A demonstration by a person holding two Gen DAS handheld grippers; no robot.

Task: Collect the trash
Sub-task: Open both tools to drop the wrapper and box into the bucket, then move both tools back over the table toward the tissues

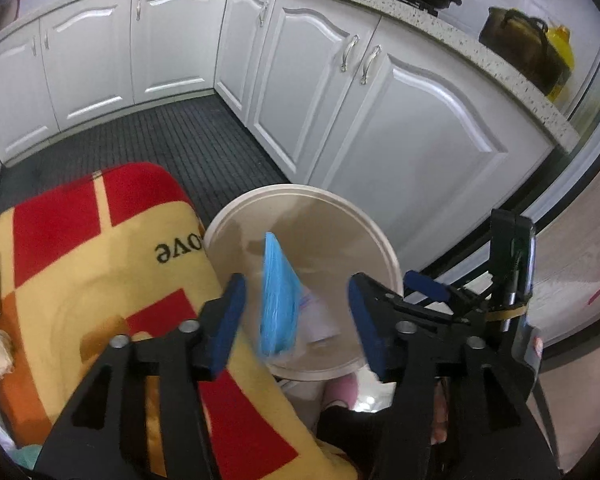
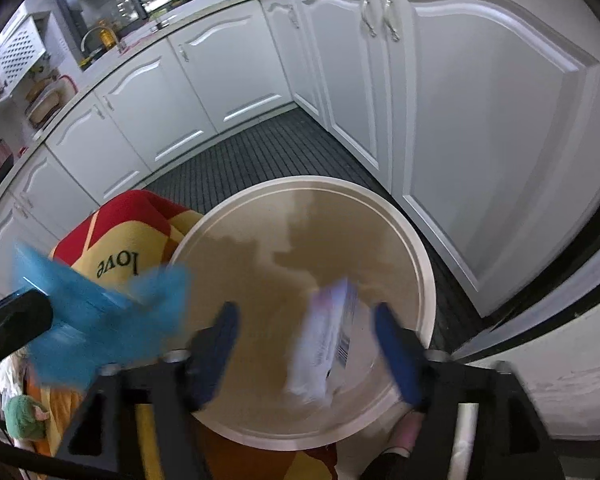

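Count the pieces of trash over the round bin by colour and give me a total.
Blue: 1, the blue plastic bag
White: 1, the white printed wrapper
Total: 2, both blurred above the round bin, between open gripper jaws.

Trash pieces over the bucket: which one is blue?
The crumpled blue plastic bag, between the open left tongs. The other piece, a white printed wrapper, sits between the right tongs.
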